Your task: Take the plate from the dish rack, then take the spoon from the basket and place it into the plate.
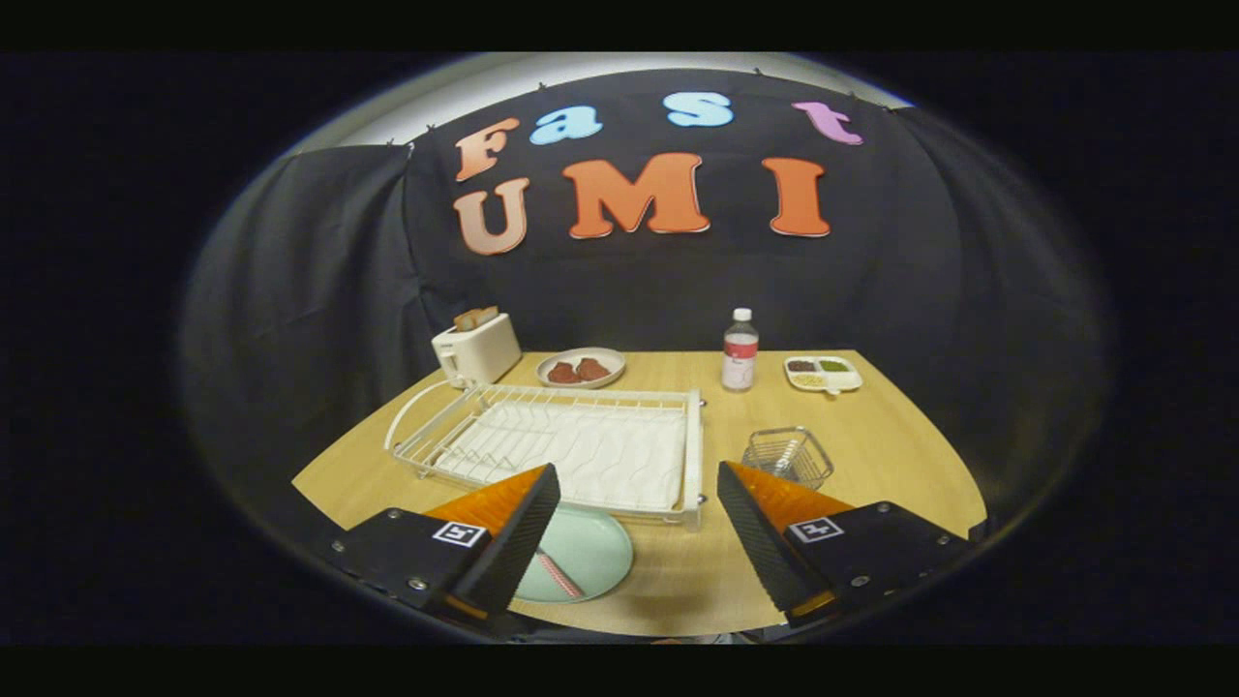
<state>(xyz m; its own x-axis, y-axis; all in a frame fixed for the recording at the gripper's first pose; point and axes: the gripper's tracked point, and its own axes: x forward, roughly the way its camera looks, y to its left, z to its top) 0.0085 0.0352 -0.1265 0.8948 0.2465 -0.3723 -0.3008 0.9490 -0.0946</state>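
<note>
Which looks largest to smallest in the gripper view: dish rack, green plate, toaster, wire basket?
1. dish rack, clearly largest.
2. green plate, partly hidden by a finger; nearness enlarges it.
3. toaster and wire basket look alike; unranked.
The tongs are open, holding nothing.

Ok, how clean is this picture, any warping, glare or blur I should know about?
Gripper view: strong fisheye warp, the table edge and rack rails bow outward; light is even and soft, no harsh glare on the plate; the open fingers cast a faint shadow on the wood between them; the basket wires and far dishes look soft, fine detail lost.
</note>
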